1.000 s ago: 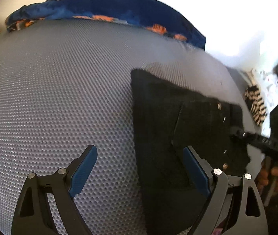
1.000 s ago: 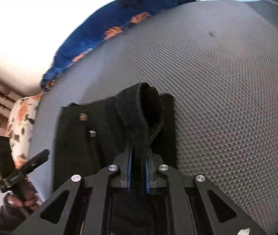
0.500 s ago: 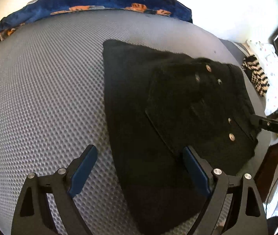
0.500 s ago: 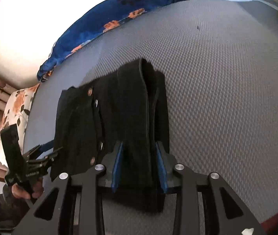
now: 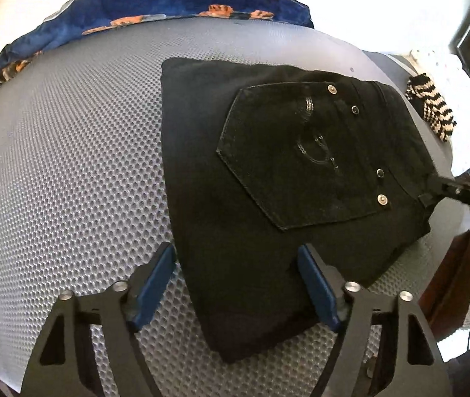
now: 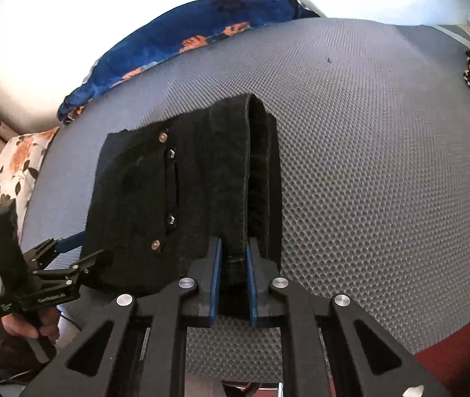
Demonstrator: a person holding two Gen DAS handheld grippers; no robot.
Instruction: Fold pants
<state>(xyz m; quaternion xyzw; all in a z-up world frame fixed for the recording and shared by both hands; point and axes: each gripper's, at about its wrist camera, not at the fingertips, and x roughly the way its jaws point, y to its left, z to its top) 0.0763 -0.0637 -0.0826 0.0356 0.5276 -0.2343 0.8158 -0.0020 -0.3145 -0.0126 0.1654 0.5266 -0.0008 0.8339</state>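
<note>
The black pants [image 5: 268, 172] lie folded in a compact stack on the grey mesh surface [image 5: 69, 165], back pocket and rivets up. My left gripper [image 5: 235, 284] is open, its blue pads on either side of the stack's near corner, holding nothing. It also shows in the right wrist view [image 6: 76, 258] at the stack's left edge. My right gripper [image 6: 231, 274] is shut on the pants' [image 6: 175, 198] waistband edge. Its fingers reach the stack's right edge in the left wrist view [image 5: 433, 192].
A blue floral blanket [image 5: 155, 3] lies along the far edge of the surface. A black-and-white striped knit item [image 5: 430, 109] sits on a white pillow at the right. A floral cushion [image 6: 10, 178] is at the left. The surface's edge runs close below the stack.
The right gripper opened half a second ago and is now shut again on the waistband edge. The left gripper moved in closer, so its open fingers now straddle the stack's near corner.
</note>
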